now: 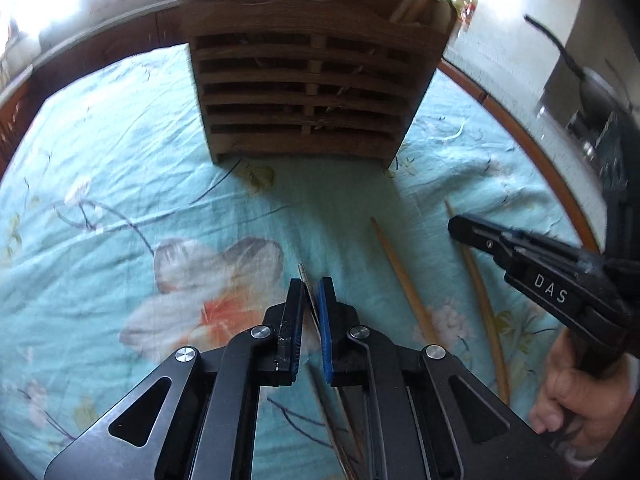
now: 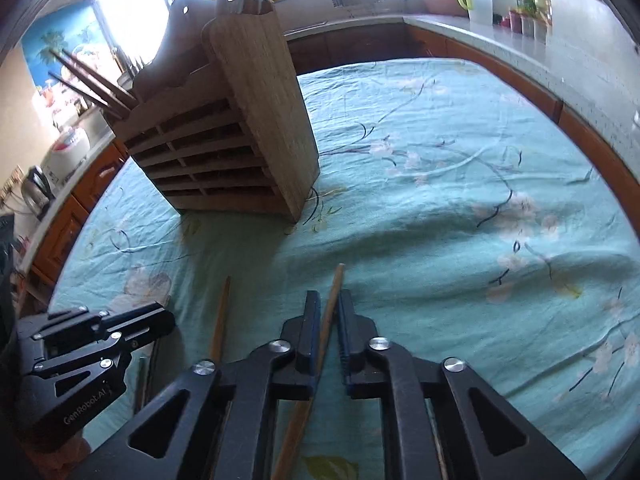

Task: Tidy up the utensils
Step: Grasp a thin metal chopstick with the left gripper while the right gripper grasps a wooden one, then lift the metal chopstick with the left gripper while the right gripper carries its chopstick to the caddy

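- Kitchen counters and a bright window ring a bench [image 2: 440, 208] spread with a turquoise floral cloth; a kettle and a rice cooker sit far left in the right wrist view.
- On the left, the left tool [image 1: 310, 296] has its jaws together on a thin dark chopstick [image 1: 307, 286] with a metal tip; the tip pokes out just past the pads and the shaft runs back beneath the tool.
- Far and centre stands a slatted wooden utensil holder [image 1: 312, 92], upright on the cloth, with dark chopsticks, a pale blue spoon and wooden handles already standing in its top.
- Just right of the left tool, a loose bamboo chopstick [image 1: 404, 280] lies flat on the cloth, untouched.
- Further right, the right tool [image 2: 329, 320] is clamped on a second bamboo chopstick [image 2: 334, 292], whose end points toward the holder. A hand [image 1: 576, 392] grips that tool's handle at the near right.
- Both grips sit near one end of a long thin stick, so each stick will likely want to swing; judging by this, lift slowly and level, and keep the two tools apart so they do not clash.
- To finish well, tip each stick upright above the holder's open top, aim for a free compartment, and release only once the lower end is inside.
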The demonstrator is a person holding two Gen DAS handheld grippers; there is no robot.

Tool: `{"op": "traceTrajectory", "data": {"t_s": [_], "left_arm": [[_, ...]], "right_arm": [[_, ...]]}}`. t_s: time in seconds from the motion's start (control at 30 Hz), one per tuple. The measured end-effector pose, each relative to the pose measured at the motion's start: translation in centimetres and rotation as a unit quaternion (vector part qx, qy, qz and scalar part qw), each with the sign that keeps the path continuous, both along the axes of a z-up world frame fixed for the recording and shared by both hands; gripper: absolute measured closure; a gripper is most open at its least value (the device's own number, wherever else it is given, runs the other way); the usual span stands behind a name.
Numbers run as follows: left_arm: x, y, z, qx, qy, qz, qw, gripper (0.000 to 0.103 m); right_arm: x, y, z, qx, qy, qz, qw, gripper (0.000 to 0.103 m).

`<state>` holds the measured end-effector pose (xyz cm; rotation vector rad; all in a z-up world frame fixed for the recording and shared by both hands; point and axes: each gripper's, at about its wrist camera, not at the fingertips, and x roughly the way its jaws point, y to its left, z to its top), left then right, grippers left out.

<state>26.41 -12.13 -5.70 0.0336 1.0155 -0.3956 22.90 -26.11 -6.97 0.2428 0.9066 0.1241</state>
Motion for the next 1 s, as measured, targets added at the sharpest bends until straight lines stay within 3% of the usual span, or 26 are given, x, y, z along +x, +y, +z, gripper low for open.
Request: {"op": "traceTrajectory", "data": {"t_s": [0.3,1.0], "left_arm": [[-2.9,4.0,3.7,-0.054,-0.023,0.019,0.9981,0.099],[-8.0,9.6,13.6,-0.129,-0.121,0.039,0.9834,0.099]], "right_arm": [[-3.2,-0.3,2.5,0.033,-0.032,-0.001,0.999,0.098],[-9.2,-0.4,13.4,0.057,-0.169,0.004,0.984,0.098]]}}
